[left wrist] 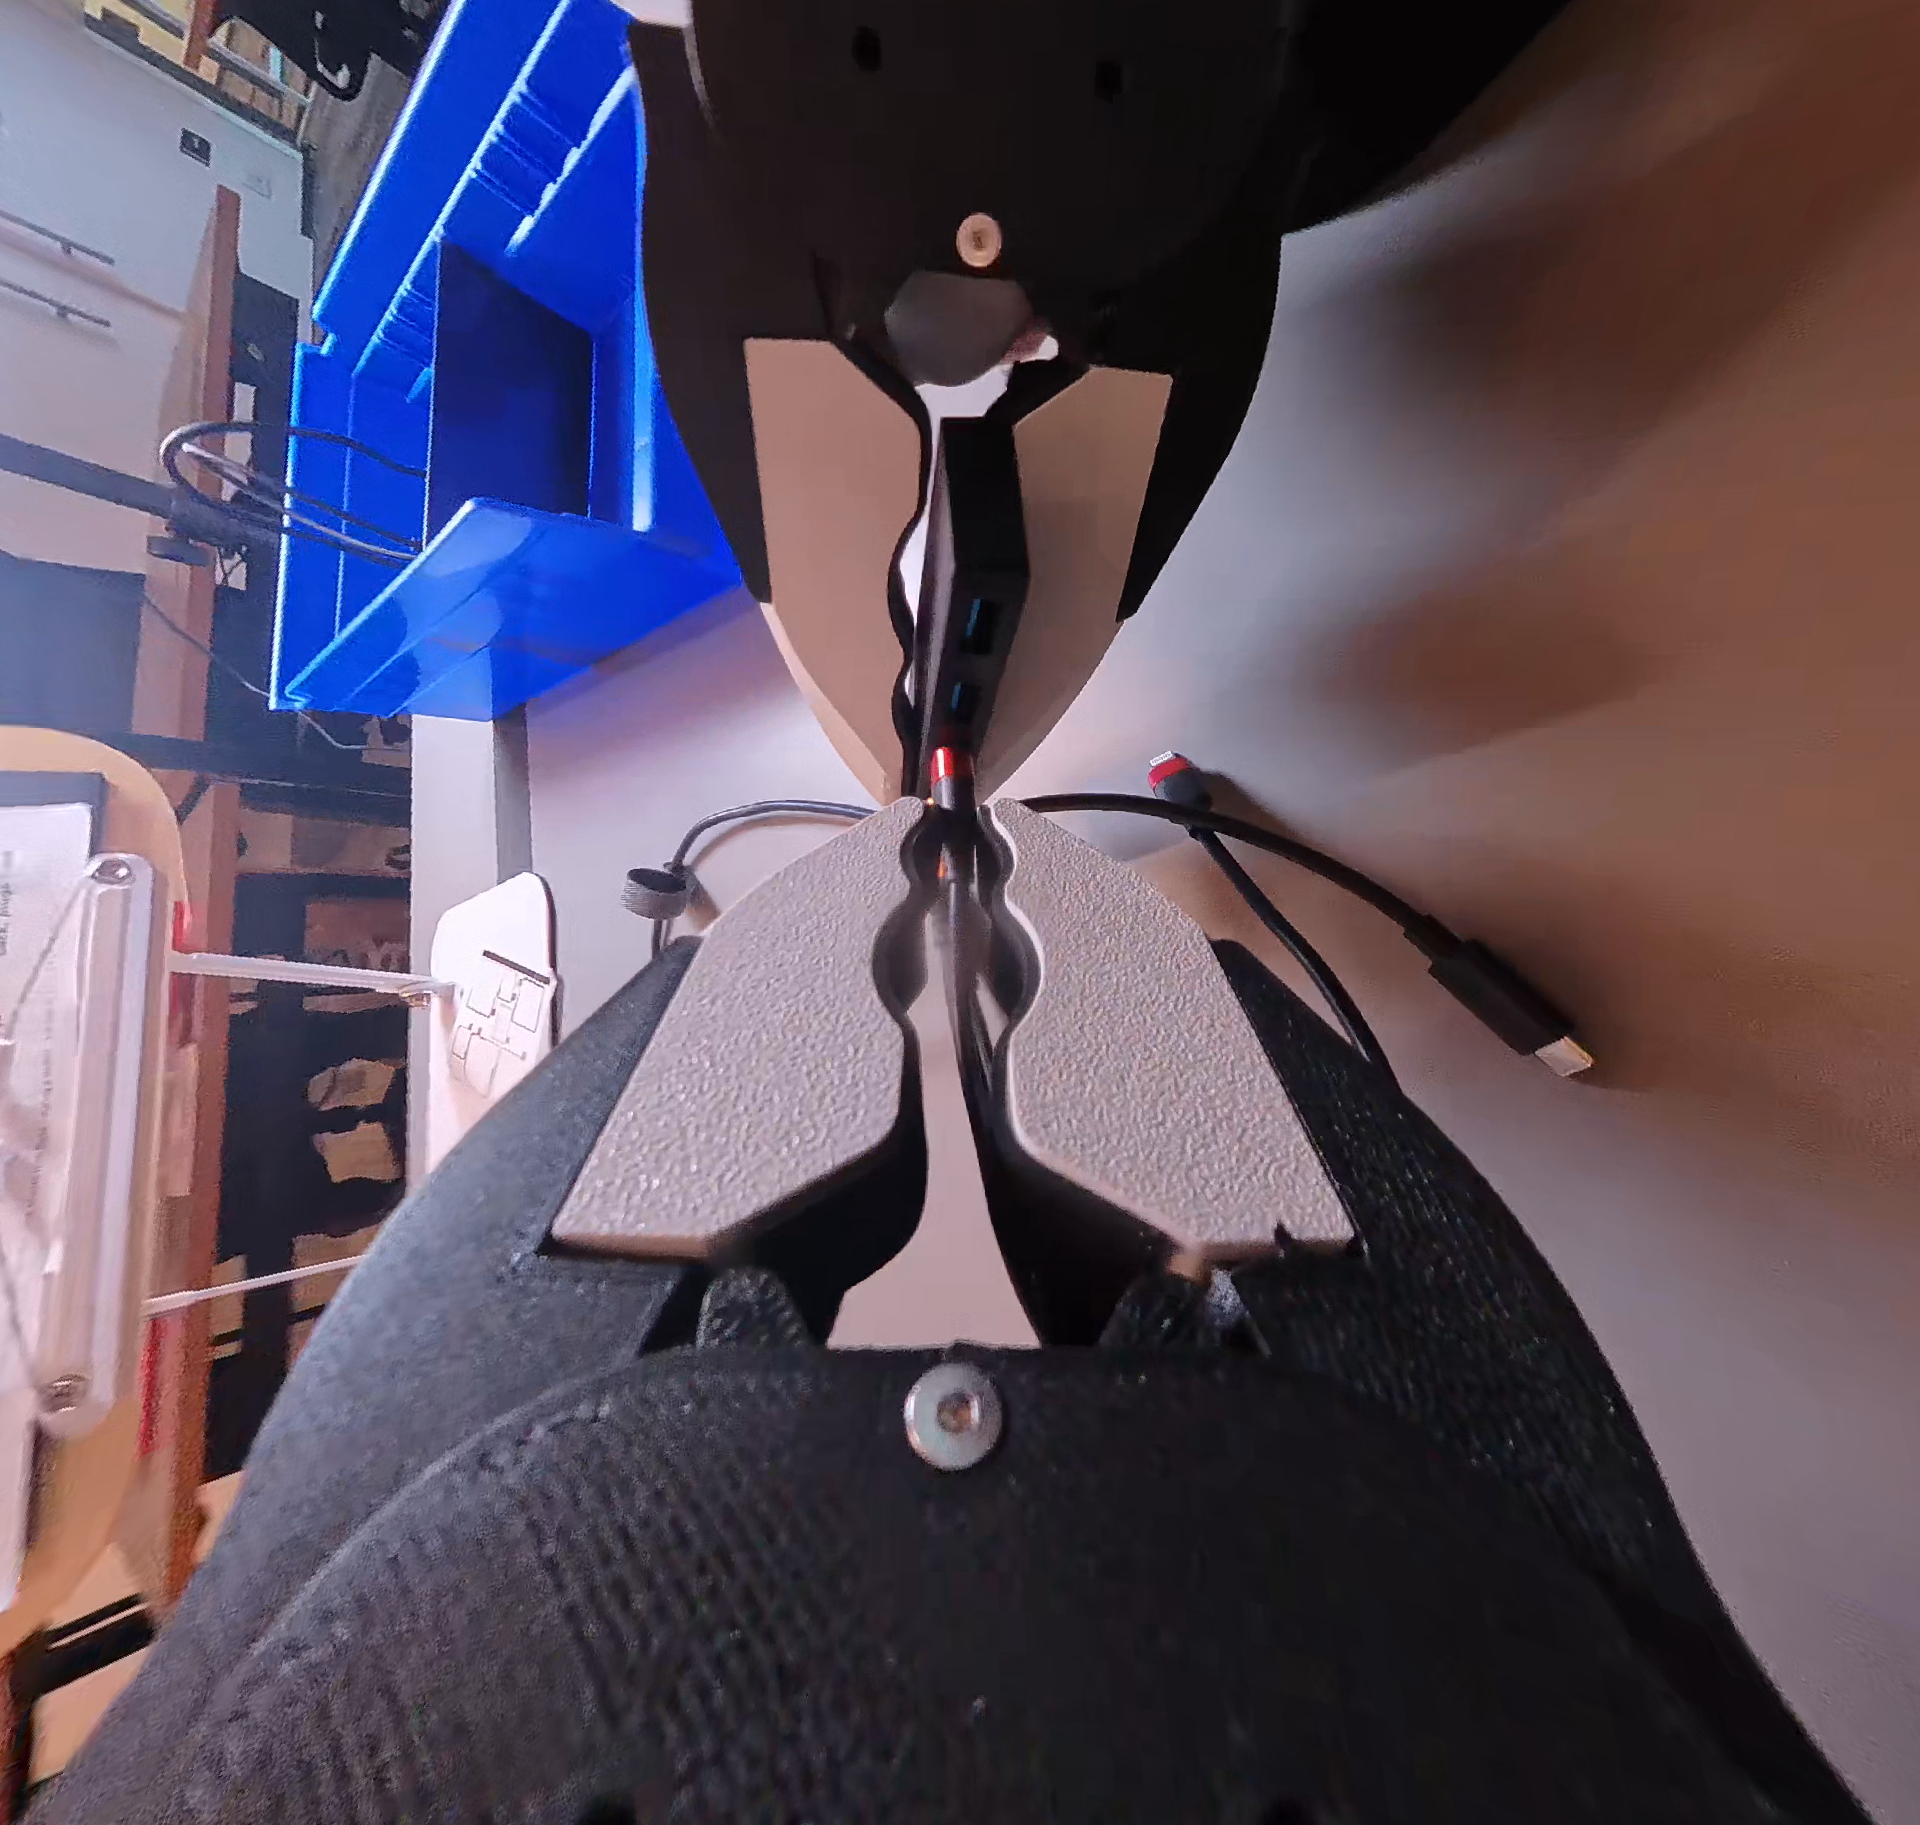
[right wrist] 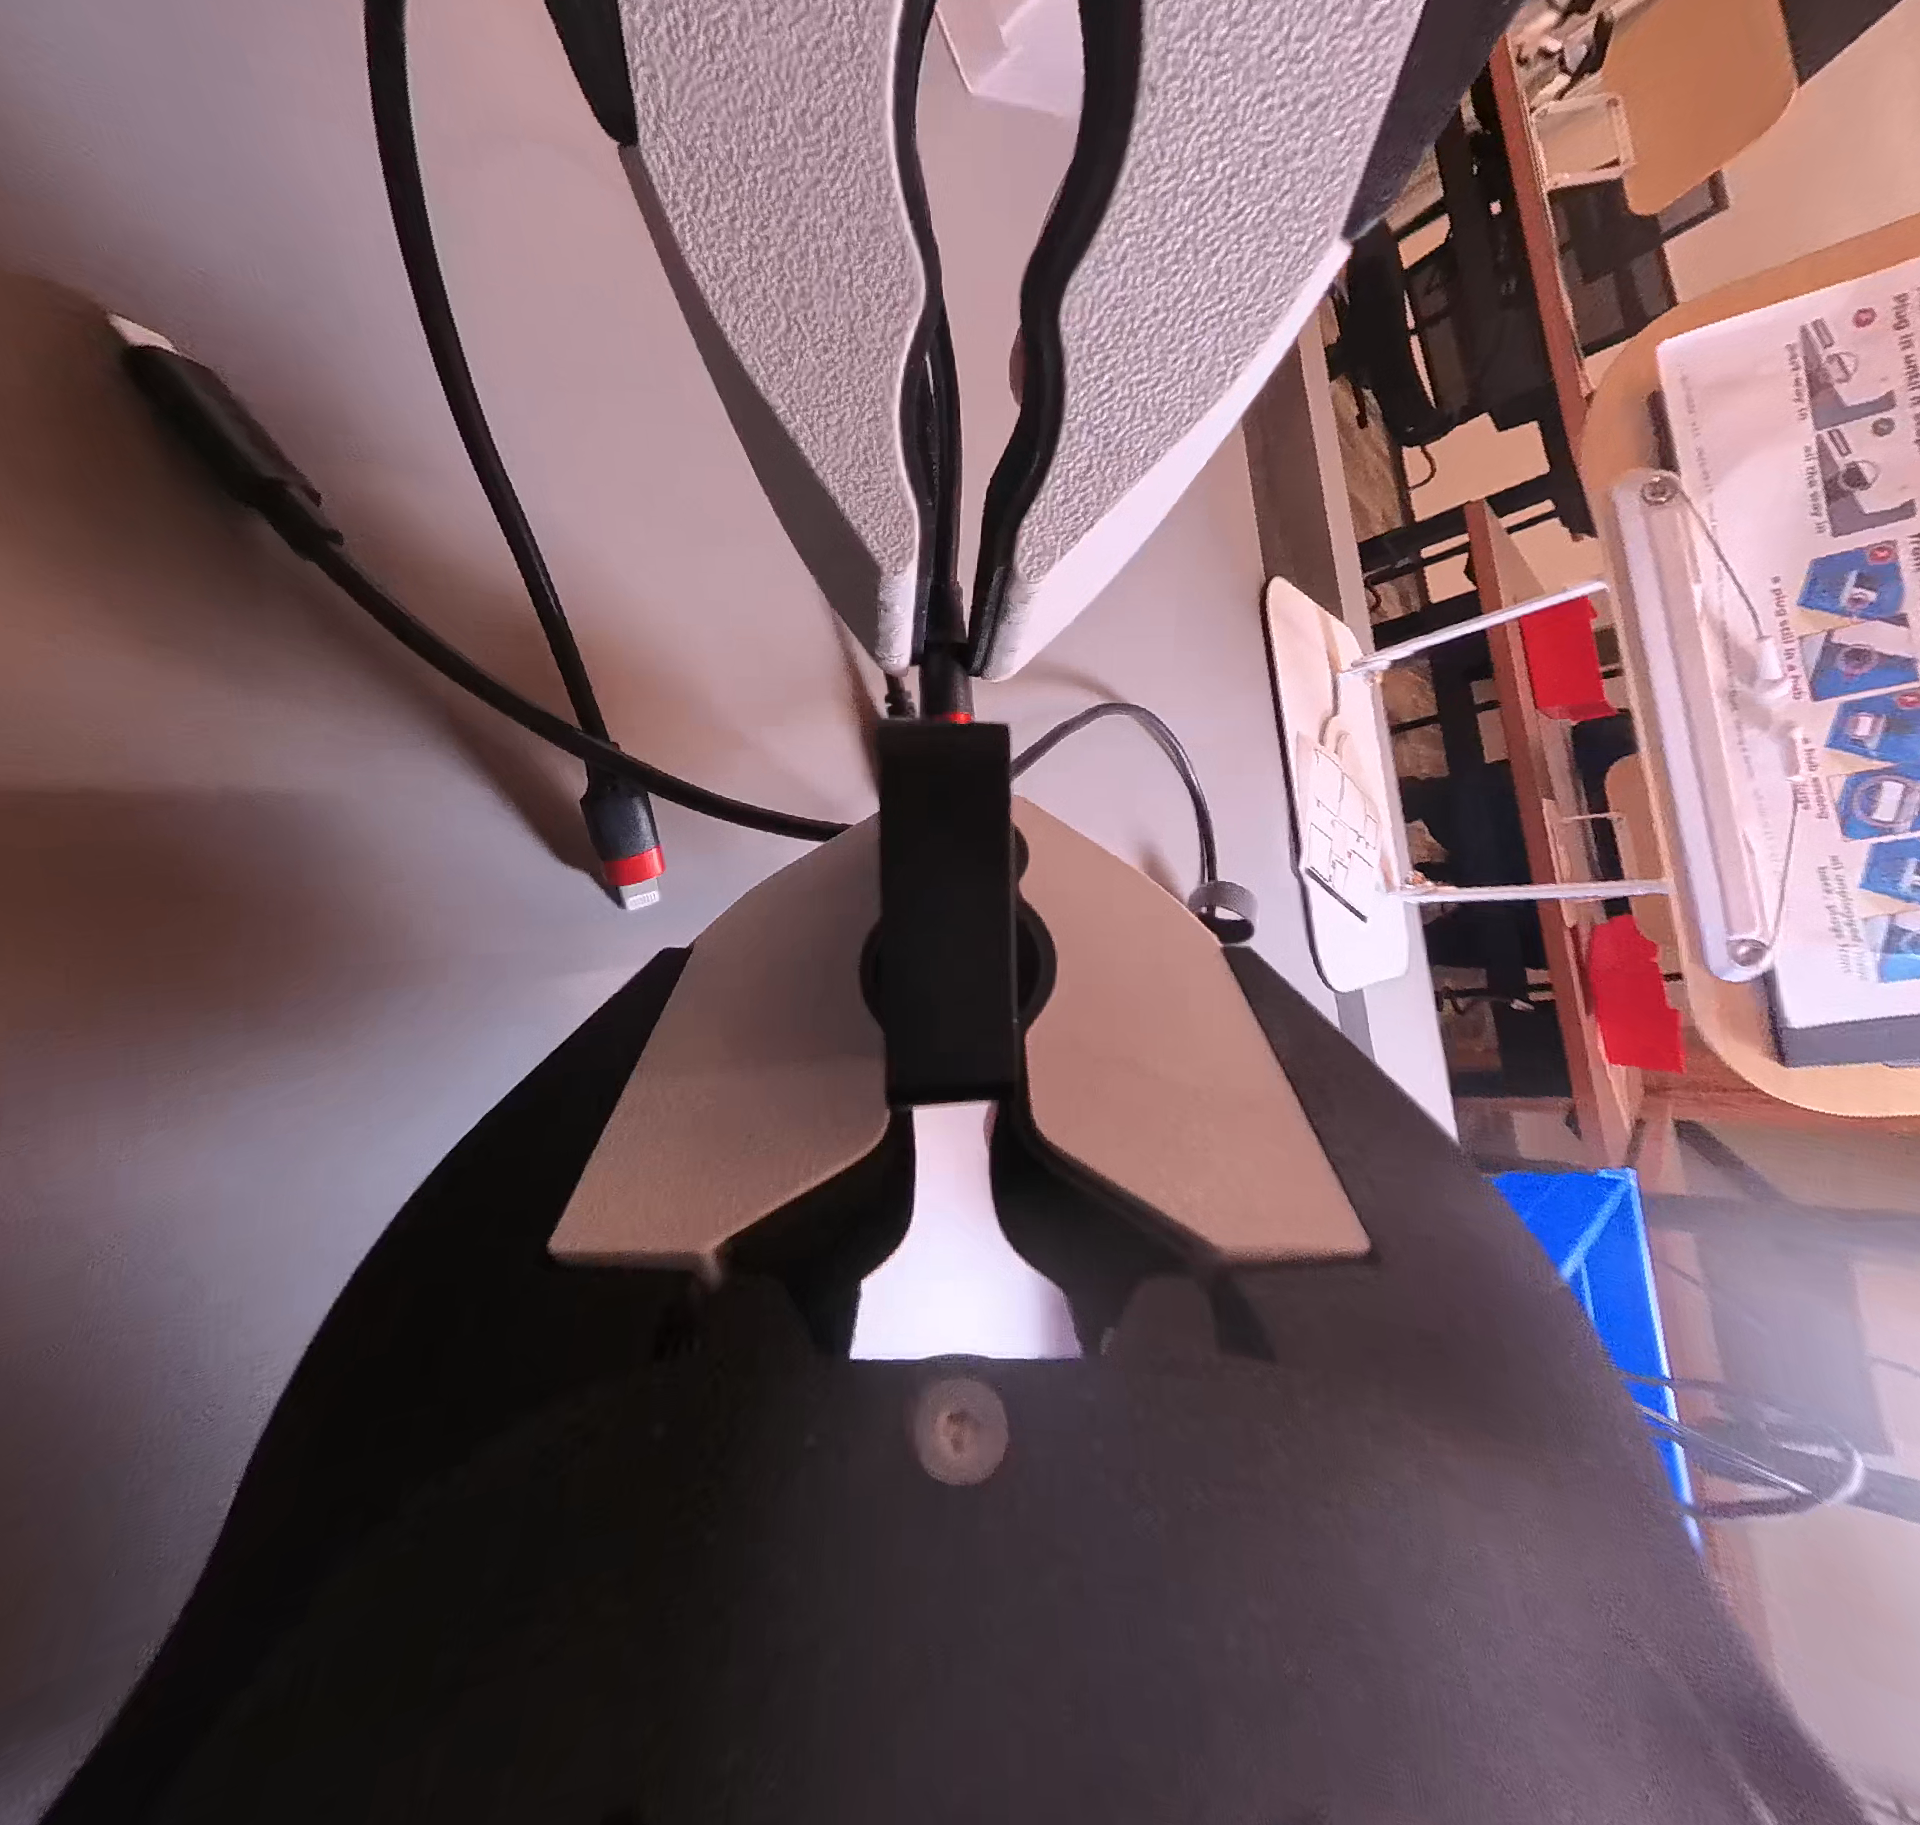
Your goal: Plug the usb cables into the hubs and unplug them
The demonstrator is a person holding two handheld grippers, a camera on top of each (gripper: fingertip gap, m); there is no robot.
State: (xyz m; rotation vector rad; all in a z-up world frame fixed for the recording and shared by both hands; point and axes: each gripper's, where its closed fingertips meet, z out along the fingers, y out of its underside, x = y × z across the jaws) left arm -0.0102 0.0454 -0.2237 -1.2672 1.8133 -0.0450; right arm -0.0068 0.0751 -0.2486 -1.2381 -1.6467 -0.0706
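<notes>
My right gripper (right wrist: 943,845) is shut on a black USB hub (right wrist: 945,902) and holds it above the table. In the left wrist view the hub (left wrist: 977,539) points toward me, with two blue ports on its side. My left gripper (left wrist: 956,811) is shut on a black cable just behind its red-ringed plug (left wrist: 951,767). The plug (right wrist: 951,717) sits against the hub's near end, its metal tip hidden. The two grippers face each other tip to tip. The left gripper (right wrist: 940,653) shows at the top of the right wrist view.
A loose black cable lies on the white table, with a red-ringed small plug (left wrist: 1174,773) (right wrist: 629,866) and a USB plug (left wrist: 1501,996) (right wrist: 208,404). A blue bin (left wrist: 488,404) (right wrist: 1590,1287), a white card (left wrist: 499,986) and a stand holding a printed sheet (right wrist: 1787,632) are at the table's edge. Left and right tips are no more than a few centimetres apart.
</notes>
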